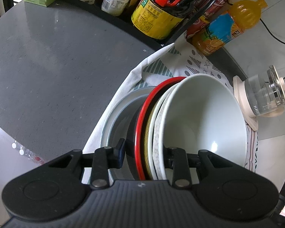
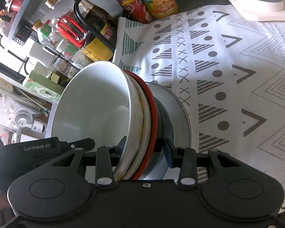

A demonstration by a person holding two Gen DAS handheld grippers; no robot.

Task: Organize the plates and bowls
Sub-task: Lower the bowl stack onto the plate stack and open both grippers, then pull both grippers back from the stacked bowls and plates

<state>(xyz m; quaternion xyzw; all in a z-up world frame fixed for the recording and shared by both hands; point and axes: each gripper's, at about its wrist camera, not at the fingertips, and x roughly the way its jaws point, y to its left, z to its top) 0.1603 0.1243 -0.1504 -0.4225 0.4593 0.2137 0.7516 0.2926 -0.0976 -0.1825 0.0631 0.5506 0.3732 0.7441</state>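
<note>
**A:** Where is the stack sitting?

**B:** Dead centre low in both wrist views, wedged into the mouths of both tools. It is a nest: a white bowl [image 1: 203, 117] innermost, a speckled bowl [image 1: 157, 133] around it, a red-rimmed black bowl [image 1: 142, 121] outside that, and a grey plate [image 1: 115, 114] at the far end. Behind it lies the patterned cloth [image 2: 218, 60] on the table [image 1: 47, 57].

**A:** Which way does its axis run?

**B:** Across each frame, not away from the camera. In the left wrist view the white bowl opens to the right; in the right wrist view [image 2: 93, 106] it opens to the left. So the rims run edge-on between the fingers, and the two tools appear to meet the stack from opposite sides.

**A:** Are the tongs gripping?

**B:** The left tongs [image 1: 144, 150] straddle the rims, one pad by the plate, the other inside the white bowl. The right tongs [image 2: 144, 148] do likewise, one pad inside the white bowl, the blue pad [image 2: 169, 153] by the plate side. Both look closed on the stack, though actual pad contact is partly hidden.

**A:** Which is nearer?

**B:** Neither; I'd judge the load shared. The stack looks tilted on edge, so the coming move depends on both keeping the same angle, or the bowls could slide apart.
</note>
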